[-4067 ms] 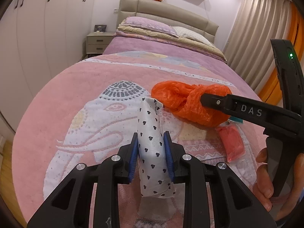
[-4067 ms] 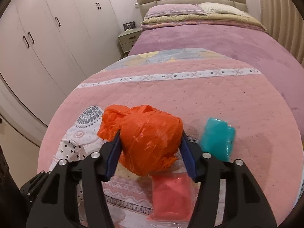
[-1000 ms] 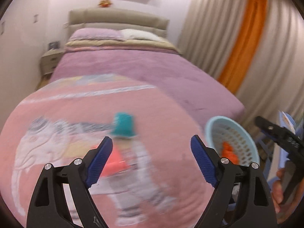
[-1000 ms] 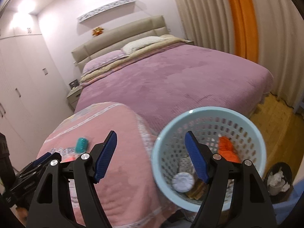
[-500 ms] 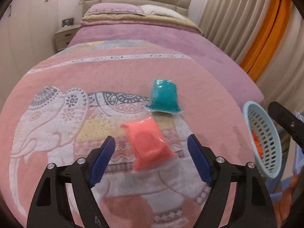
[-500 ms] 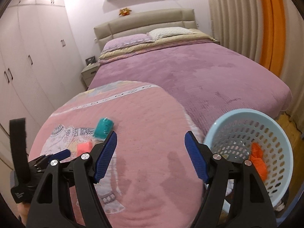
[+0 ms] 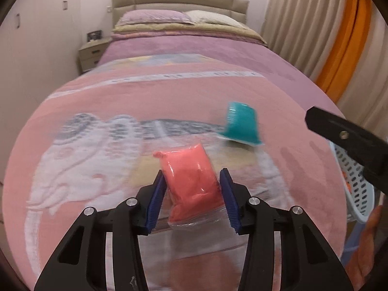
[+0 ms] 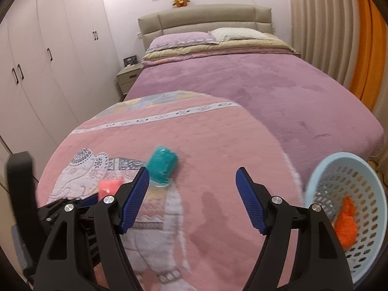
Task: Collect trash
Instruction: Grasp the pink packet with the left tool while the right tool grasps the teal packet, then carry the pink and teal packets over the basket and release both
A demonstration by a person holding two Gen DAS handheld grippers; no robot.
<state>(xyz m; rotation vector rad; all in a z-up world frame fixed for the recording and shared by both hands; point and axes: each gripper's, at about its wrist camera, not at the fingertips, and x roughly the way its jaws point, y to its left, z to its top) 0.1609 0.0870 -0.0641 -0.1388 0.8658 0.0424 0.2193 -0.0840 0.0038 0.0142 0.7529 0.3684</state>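
A pink plastic packet [image 7: 192,184] lies on the pink elephant blanket [image 7: 97,121]. My left gripper [image 7: 192,194] is open, its jaws on either side of the packet with small gaps. A teal packet [image 7: 242,126] lies further right; it also shows in the right wrist view [image 8: 162,167]. My right gripper [image 8: 191,194] is open and empty above the blanket, just right of the teal packet. The pink packet [image 8: 109,186] and left gripper [image 8: 72,203] show at its lower left. A light blue basket [image 8: 315,181] holds an orange bag [image 8: 346,223].
The basket [image 7: 354,177] stands off the bed's right edge, partly hidden by the right gripper's body [image 7: 349,140]. Purple bedspread [image 8: 266,92] and pillows [image 8: 184,41] lie beyond. Wardrobes [image 8: 36,60] and a nightstand [image 8: 128,77] stand left, curtains [image 8: 327,24] right.
Both packets from earlier, the spotted one and the orange bag, are gone from the grippers. My left gripper has moved down to the pink packet and narrowed around it. My right gripper has swung left from the basket.
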